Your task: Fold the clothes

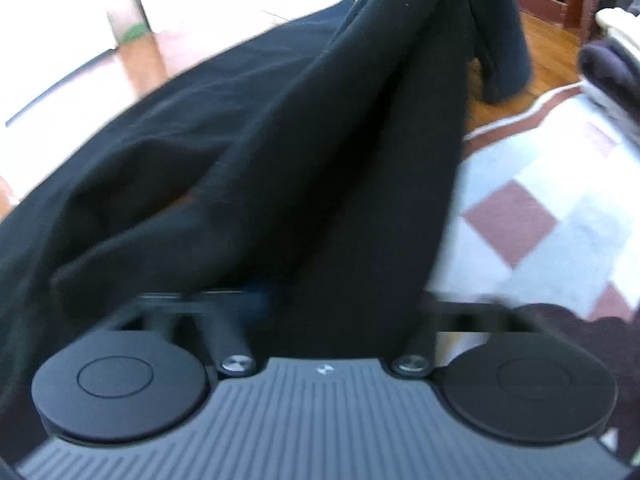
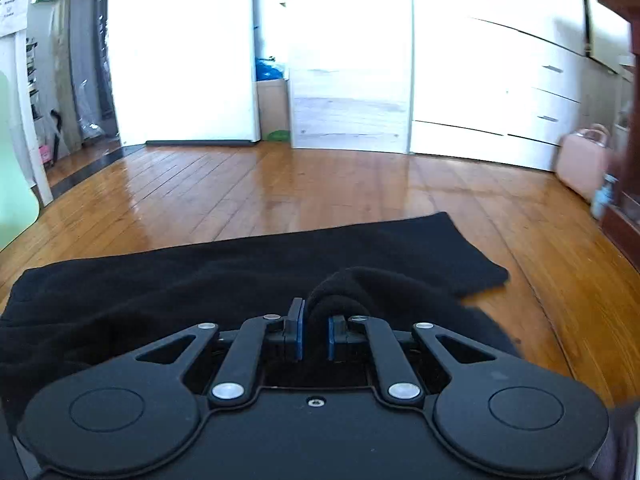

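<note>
Right gripper (image 2: 314, 332) pinches a fold of black cloth (image 2: 160, 280).
Cloth drapes over left gripper (image 1: 320, 308), hiding its grip; the rest lies on the floor (image 2: 320, 188).

Left claw (image 1: 320, 304) hidden under black garment (image 1: 280, 152)

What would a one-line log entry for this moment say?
task: fold clothes | right gripper: shut on black garment | left gripper: fingers hidden by cloth | surface: wooden floor

Glossy wooden floorboards (image 2: 320, 188) are running toward white cupboards (image 2: 180, 52) and a chest of drawers (image 2: 520, 92) — all washing out in strong daylight. A checked rug (image 1: 540, 208) is lying along the floor's right edge — red and white squares.
</note>
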The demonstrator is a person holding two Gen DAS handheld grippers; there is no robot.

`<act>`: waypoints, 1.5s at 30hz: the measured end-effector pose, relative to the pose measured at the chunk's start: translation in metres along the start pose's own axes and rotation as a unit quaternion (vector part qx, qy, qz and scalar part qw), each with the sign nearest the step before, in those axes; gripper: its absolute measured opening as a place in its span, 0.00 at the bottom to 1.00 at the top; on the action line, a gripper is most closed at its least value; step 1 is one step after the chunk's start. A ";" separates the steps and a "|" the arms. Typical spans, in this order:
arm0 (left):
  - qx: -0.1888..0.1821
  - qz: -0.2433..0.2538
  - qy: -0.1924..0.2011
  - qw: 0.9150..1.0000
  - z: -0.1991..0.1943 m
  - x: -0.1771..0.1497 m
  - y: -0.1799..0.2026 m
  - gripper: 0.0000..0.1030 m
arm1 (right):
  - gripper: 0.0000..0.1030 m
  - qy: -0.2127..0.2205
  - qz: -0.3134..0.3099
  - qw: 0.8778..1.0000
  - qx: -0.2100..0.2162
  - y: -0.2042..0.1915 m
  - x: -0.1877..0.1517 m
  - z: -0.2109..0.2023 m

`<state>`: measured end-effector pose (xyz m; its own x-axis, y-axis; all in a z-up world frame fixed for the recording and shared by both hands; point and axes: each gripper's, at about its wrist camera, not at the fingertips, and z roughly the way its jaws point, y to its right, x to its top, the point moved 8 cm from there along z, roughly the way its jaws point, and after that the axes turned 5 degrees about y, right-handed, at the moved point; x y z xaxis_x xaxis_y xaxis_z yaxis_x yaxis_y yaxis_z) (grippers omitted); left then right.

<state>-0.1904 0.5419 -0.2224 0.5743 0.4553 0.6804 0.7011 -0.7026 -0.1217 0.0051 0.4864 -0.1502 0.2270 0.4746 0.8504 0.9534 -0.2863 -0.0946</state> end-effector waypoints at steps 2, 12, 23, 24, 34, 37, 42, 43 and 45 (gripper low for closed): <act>0.001 -0.041 0.007 0.999 -0.011 0.007 -0.023 0.09 | 0.11 -0.008 -0.011 1.000 0.005 -0.005 0.013 0.011; 0.104 -0.252 0.018 0.962 -0.025 -0.012 -0.165 0.06 | 0.55 -0.168 0.137 0.973 0.080 0.023 0.019 0.133; 0.092 -0.316 0.025 0.944 -0.021 -0.011 -0.175 0.06 | 0.65 -0.139 -0.008 0.990 0.018 0.044 -0.041 0.073; 0.090 -0.320 0.026 0.943 -0.021 -0.013 -0.177 0.06 | 0.67 -0.136 -0.022 0.990 0.012 0.046 -0.047 0.067; 0.096 -0.293 0.038 0.950 -0.022 -0.010 -0.169 0.06 | 0.43 -0.116 -0.261 0.949 -0.133 0.033 -0.049 0.101; 0.067 -0.301 0.051 0.950 -0.028 -0.006 -0.173 0.06 | 0.08 -0.074 -0.204 0.965 -0.150 0.051 -0.014 0.091; 0.028 -0.306 0.071 0.949 -0.053 0.006 -0.170 0.06 | 0.07 -0.025 -0.151 0.973 -0.175 0.076 0.044 0.051; 0.025 -0.311 0.065 0.948 -0.058 0.007 -0.168 0.06 | 0.07 -0.020 -0.141 0.974 -0.177 0.080 0.056 0.041; 0.016 -0.306 0.059 0.950 -0.068 0.010 -0.159 0.06 | 0.07 -0.009 -0.121 0.976 -0.180 0.089 0.079 0.020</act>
<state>-0.3247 0.6214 -0.1469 0.0044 0.7078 0.7064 0.9022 -0.3074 0.3025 0.1122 0.5150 -0.1023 0.0105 0.5782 0.8158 0.8489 -0.4364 0.2983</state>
